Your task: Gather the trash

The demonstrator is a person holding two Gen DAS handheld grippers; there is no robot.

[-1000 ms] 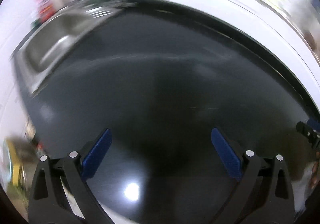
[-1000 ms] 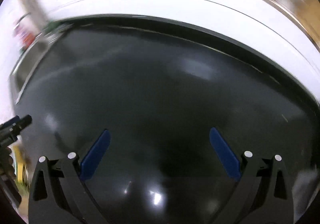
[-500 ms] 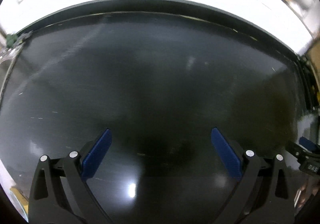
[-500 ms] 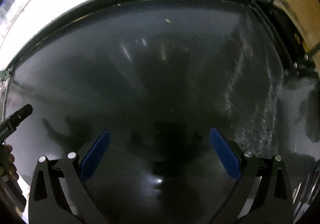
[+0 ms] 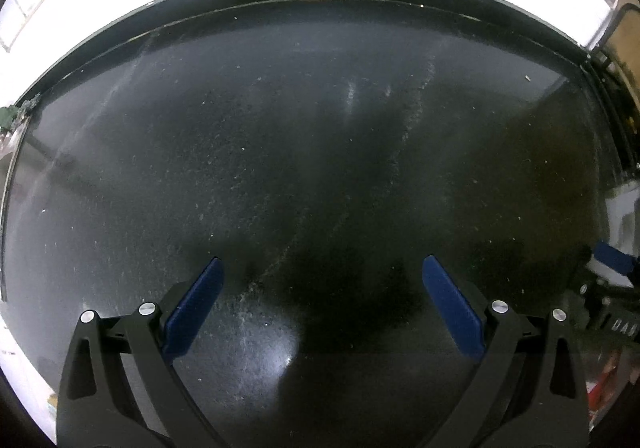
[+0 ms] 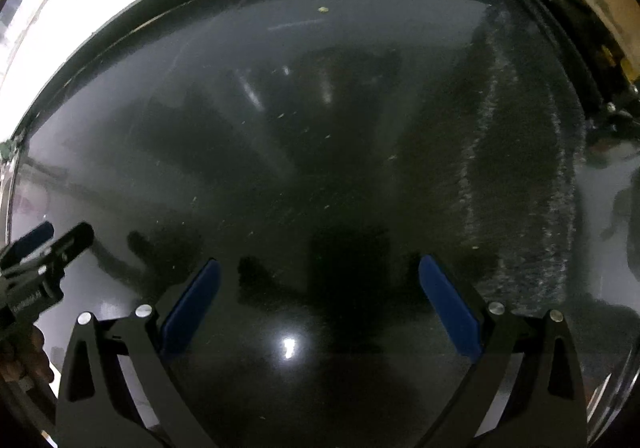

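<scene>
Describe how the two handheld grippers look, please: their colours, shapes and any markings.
Both look alike. The left gripper and the right gripper have black angular frames with triangular cut-outs, round silver screws and flat blue pads on the fingers. The side view of the left gripper shows small white lettering, too small to read.

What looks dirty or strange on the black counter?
Small pale crumbs are scattered over the black counter, one yellowish bit lies near its back edge, and a broad streaky smear runs down its right side.
</scene>
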